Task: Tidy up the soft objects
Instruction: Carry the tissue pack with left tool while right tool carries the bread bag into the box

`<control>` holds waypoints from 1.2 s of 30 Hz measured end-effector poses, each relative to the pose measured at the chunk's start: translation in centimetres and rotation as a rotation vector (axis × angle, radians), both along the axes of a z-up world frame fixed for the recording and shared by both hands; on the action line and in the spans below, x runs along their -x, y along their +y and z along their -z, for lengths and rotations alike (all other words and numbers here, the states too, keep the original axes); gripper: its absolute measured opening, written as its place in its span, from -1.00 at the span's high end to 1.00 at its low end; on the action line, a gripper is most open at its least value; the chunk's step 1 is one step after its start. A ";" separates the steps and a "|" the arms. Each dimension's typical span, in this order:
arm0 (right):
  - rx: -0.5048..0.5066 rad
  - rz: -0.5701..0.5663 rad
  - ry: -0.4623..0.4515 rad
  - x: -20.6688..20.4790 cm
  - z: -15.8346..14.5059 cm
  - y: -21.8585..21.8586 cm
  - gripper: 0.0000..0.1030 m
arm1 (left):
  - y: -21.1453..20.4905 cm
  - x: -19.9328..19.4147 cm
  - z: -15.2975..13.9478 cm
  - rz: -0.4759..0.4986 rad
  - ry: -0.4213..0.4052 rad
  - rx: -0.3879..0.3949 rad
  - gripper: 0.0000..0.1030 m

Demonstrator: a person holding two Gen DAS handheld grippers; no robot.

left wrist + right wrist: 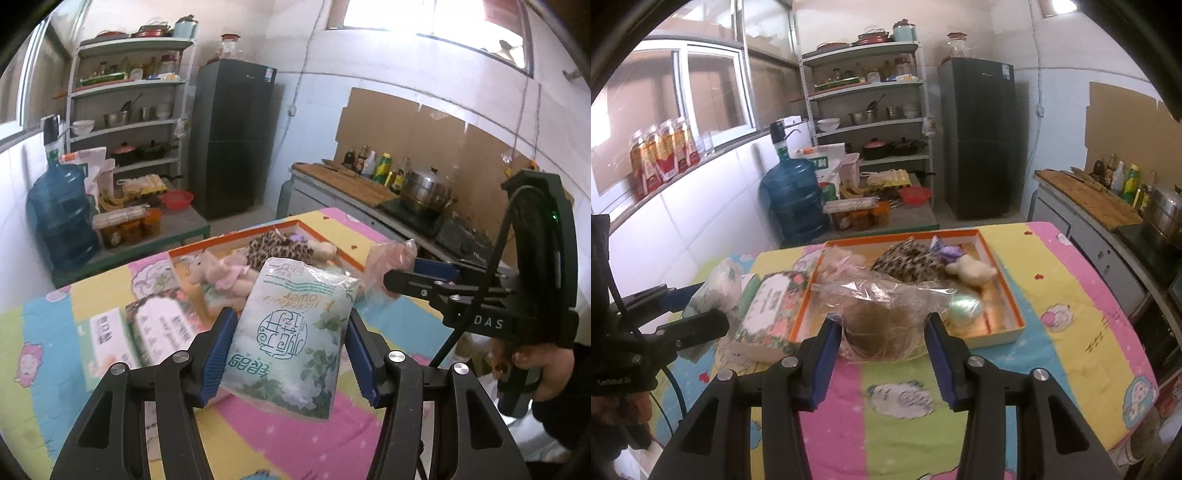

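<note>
Blue-padded left tongs [290, 349] grip our green-white floral tissue pack [291, 339]; right tongs [882, 354] clench a crinkly clear plastic bag [886, 310].

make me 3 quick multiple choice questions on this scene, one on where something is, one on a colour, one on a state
1. Where does the leopard-print plush lie?
A. in the orange-rimmed box
B. on the shelf
C. on the wooden board

2. What colour are the gripper pads?
A. red
B. blue
C. white

3. What is the left gripper doing?
A. standing empty and open
B. closed on a tissue pack
C. closed on a pot

Answers:
1 A, the plush sits within the walls of the orange-rimmed box.
2 B, both wrist views show blue ribbed pads.
3 B, the tissue pack is clamped between its pads, lifted off the table.
</note>
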State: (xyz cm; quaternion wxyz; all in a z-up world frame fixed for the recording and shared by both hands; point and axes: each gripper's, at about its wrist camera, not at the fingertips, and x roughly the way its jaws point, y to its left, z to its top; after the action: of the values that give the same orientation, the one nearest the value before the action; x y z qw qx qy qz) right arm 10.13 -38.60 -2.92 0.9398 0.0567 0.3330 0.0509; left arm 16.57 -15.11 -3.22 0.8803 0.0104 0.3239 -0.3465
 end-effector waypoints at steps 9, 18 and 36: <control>0.015 0.014 0.007 -4.0 0.2 -4.1 0.09 | -3.7 -4.7 1.3 -0.057 0.074 0.024 -0.16; 0.010 0.000 0.045 -8.3 1.7 -6.9 0.09 | -7.1 -8.5 3.3 -0.108 0.137 0.021 -0.16; -0.009 -0.081 0.100 -14.0 4.7 -9.6 0.09 | -11.1 -12.1 6.4 -0.173 0.210 -0.048 -0.16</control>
State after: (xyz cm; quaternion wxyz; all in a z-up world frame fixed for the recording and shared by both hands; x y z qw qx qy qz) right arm 24.13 -48.22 -7.66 0.9189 0.0501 0.3815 0.0873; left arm 28.69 -26.18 -9.58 0.8676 -0.0328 0.4222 -0.2606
